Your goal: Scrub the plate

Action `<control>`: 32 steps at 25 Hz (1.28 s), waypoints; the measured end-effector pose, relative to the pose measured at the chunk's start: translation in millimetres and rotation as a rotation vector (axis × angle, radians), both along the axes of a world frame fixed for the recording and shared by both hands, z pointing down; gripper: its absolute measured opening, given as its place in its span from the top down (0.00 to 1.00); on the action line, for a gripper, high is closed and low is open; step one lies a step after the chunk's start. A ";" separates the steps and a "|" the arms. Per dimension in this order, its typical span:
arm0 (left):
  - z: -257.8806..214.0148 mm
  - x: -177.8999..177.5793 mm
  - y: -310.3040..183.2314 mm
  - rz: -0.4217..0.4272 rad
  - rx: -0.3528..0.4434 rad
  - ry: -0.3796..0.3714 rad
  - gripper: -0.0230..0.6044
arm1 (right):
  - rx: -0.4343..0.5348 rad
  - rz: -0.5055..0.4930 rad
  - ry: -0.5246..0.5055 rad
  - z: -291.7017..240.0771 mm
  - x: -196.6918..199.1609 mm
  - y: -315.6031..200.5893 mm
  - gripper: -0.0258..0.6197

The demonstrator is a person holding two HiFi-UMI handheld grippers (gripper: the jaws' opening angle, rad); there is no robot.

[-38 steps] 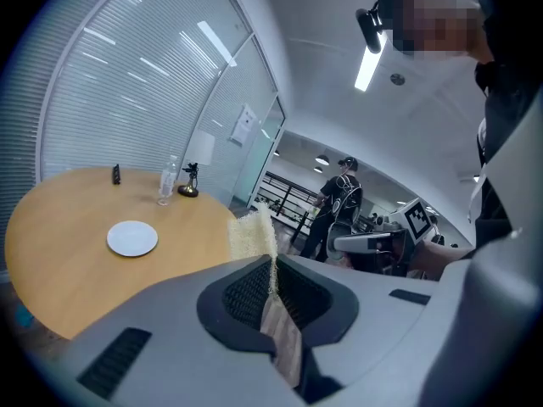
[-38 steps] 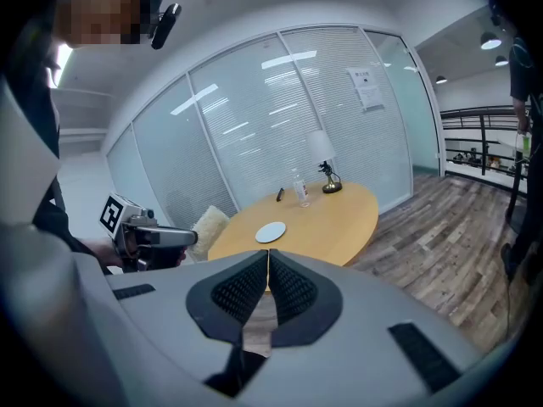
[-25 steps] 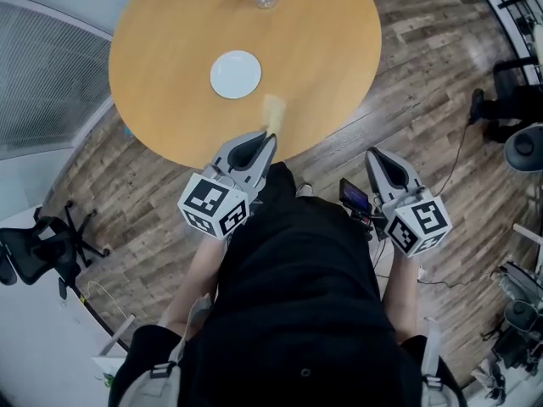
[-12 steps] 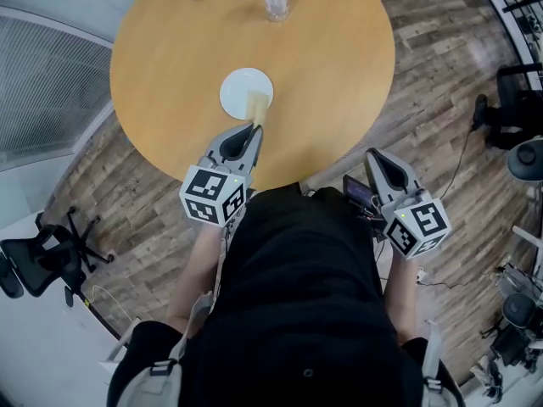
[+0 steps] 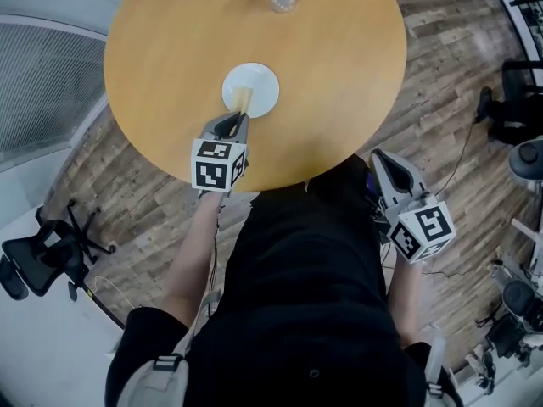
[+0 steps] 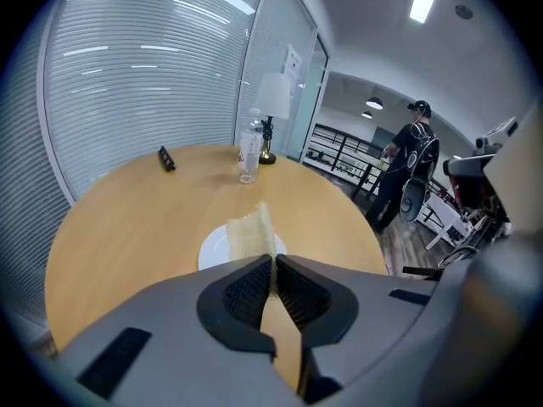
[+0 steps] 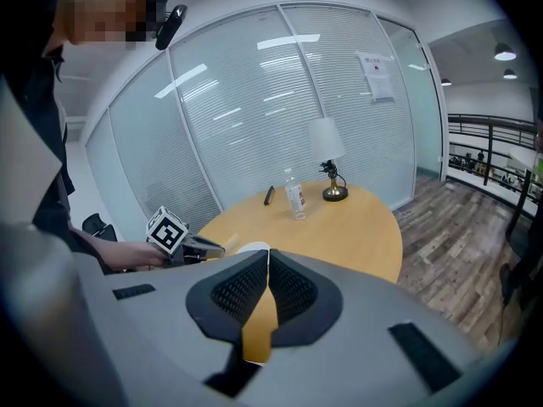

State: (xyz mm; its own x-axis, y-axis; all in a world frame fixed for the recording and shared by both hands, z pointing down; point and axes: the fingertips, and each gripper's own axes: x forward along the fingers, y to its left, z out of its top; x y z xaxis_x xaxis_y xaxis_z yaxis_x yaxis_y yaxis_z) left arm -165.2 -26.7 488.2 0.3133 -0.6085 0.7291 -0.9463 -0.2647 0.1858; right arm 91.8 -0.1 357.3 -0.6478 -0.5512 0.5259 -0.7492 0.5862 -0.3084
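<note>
Left hand-held gripper (image 5: 232, 122), pinching the scrub cloth (image 5: 243, 100), has advanced over the plate (image 5: 265, 90) (right hand-held gripper (image 5: 381, 158) closed, empty); scrubbing looks imminent.

My left tool (image 5: 240, 117) and my right tool (image 5: 378, 156) are alike. Each has a light grey shell that narrows to a point, with a dark oval hollow on its upper side. At the back of each one sits a white cube (image 5: 219, 164) with black square markers on its faces. In the tools' own views the shell is smooth grey plastic with small black rectangular slots. The inner pads (image 6: 247, 291) are black with a fine ribbed grid. I wear a black shirt (image 5: 305, 295) with short sleeves. Grey straps (image 5: 166, 365) with dark buckles lie at my shoulders.
</note>
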 end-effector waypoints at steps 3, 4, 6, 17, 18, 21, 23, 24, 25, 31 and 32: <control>21.6 -4.2 -0.6 -0.016 -0.061 -0.029 0.92 | -0.029 -0.018 -0.011 5.2 -1.7 3.0 0.93; 28.5 -5.5 -0.5 -0.024 -0.080 -0.038 0.92 | -0.034 -0.029 -0.014 6.4 -3.0 2.5 0.93; 41.9 -8.0 -2.6 -0.039 -0.114 -0.053 0.92 | -0.040 -0.050 -0.018 7.8 -5.8 -2.5 0.93; 82.5 -25.3 -12.2 -0.119 -0.207 -0.037 0.92 | -0.059 -0.057 -0.003 14.3 -21.8 -14.4 0.93; 83.3 -25.9 -14.1 -0.116 -0.207 -0.037 0.92 | -0.061 -0.057 0.001 15.4 -23.3 -14.0 0.93; 85.2 -27.6 -19.7 -0.106 -0.205 -0.035 0.92 | -0.066 -0.056 0.011 19.2 -27.9 -11.9 0.93; 85.9 -29.8 -22.4 -0.106 -0.202 -0.032 0.92 | -0.069 -0.053 0.012 20.8 -31.3 -9.2 0.93; 86.2 -30.8 -23.9 -0.107 -0.201 -0.032 0.92 | -0.071 -0.051 0.011 20.9 -32.8 -8.1 0.93; 86.7 -31.6 -26.0 -0.106 -0.201 -0.034 0.92 | -0.072 -0.049 0.010 20.8 -34.1 -7.7 0.93; 88.1 -37.2 -45.6 -0.100 -0.199 -0.051 0.92 | -0.073 -0.027 0.005 21.8 -33.6 -11.3 0.93; 88.4 -38.0 -48.3 -0.100 -0.199 -0.053 0.92 | -0.073 -0.023 0.005 22.1 -33.0 -11.1 0.93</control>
State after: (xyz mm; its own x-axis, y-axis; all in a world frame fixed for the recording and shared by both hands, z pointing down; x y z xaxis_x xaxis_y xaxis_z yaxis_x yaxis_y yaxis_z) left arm -203.3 -75.0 576.6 0.2167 -0.4770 0.8518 -0.9758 -0.1317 0.1745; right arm 58.8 -11.2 379.4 -0.6573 -0.4963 0.5671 -0.7372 0.5795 -0.3474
